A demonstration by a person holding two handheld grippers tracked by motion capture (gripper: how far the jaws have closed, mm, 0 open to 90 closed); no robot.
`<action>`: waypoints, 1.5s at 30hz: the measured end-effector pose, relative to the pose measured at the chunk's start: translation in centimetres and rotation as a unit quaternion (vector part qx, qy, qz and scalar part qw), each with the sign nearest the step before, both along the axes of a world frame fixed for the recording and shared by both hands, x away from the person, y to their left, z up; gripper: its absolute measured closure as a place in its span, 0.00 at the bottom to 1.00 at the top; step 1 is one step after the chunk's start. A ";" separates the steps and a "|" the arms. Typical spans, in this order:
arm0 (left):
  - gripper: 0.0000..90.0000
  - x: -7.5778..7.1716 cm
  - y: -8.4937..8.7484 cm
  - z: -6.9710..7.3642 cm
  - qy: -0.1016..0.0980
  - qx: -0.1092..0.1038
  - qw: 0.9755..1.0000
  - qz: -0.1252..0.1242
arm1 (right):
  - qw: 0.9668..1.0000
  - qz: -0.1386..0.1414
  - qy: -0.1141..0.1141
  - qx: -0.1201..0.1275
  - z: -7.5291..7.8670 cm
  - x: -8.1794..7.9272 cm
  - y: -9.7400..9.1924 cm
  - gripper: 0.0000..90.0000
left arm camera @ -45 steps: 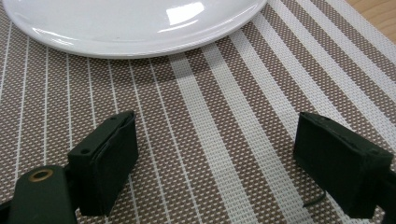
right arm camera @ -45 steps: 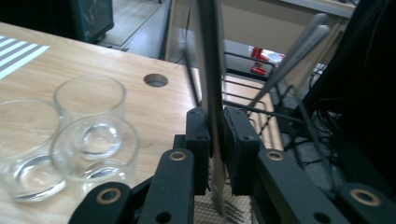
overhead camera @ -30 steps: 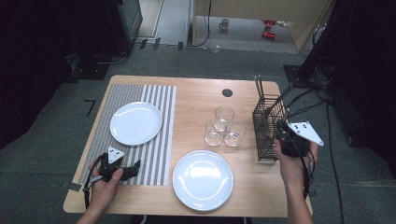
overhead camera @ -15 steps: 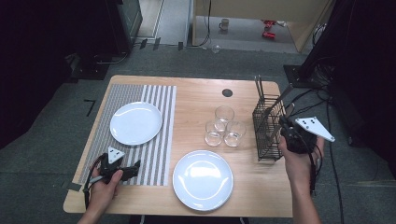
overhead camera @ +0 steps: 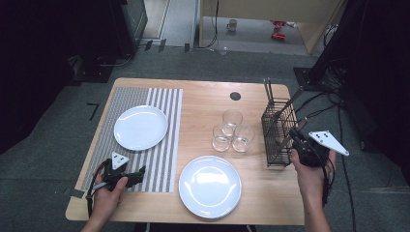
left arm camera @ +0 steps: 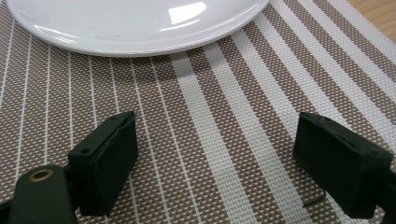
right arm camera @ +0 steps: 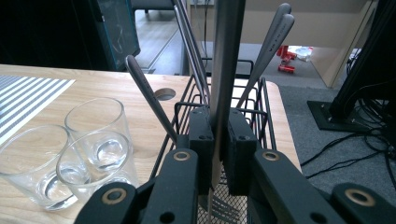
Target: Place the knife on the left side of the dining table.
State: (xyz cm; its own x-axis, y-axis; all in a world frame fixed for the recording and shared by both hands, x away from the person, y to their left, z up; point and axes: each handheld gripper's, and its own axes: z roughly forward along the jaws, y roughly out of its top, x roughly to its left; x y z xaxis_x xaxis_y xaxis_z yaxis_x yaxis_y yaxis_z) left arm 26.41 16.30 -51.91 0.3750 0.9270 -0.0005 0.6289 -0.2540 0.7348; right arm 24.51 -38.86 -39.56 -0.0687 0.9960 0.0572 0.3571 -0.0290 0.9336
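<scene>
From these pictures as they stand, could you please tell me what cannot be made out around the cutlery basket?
- Working end of the utensil clamped in the right hand-held gripper: right gripper view, hidden by the jaws and the wire basket.
- Its top: cut off by the upper edge there.
- The other handles in the basket: high view, too small to tell forks from spoons or knives.
- Whether the glasses touch: unclear.

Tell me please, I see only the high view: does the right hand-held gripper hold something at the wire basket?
Observer: Yes. The right hand-held gripper is shut on a flat metal handle that stands upright in the basket.
Operator: Which kind of cutlery is it?
Observer: Probably a fork: tines show just below the jaws.
Operator: Is something between the left jaws?
Observer: No. The left hand-held gripper is open above the striped mat, with nothing between them.
</scene>
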 end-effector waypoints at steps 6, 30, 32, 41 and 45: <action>0.16 0.0 0.0 0.0 0.000 0.000 1.000 0.000 | 1.000 -0.006 -0.004 0.007 -0.6 -0.3 0.1 0.92; 0.15 0.0 -0.2 0.0 0.000 0.001 1.000 0.011 | 1.000 -0.014 -0.005 0.015 1.1 -0.5 -0.1 0.93; 0.15 0.0 -0.2 0.0 0.001 0.001 1.000 0.011 | 1.000 -0.014 -0.004 0.014 1.5 -0.6 0.0 0.93; 0.12 -0.1 -0.3 0.1 0.005 0.006 1.000 0.020 | 1.000 -0.008 -0.017 0.008 3.9 -1.1 0.5 0.93; 0.12 -0.4 -0.4 0.5 -0.003 0.008 1.000 0.010 | 1.000 -0.004 -0.026 0.008 4.8 -1.3 0.7 0.93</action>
State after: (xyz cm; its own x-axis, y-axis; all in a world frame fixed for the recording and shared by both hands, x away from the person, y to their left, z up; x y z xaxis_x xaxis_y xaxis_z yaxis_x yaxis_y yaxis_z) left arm 25.97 15.93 -51.39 0.3559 0.9344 0.0162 0.6298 -0.2526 0.7345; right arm 23.22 -38.17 -34.74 -0.0642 0.9955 0.0695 0.3086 -0.0465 0.9501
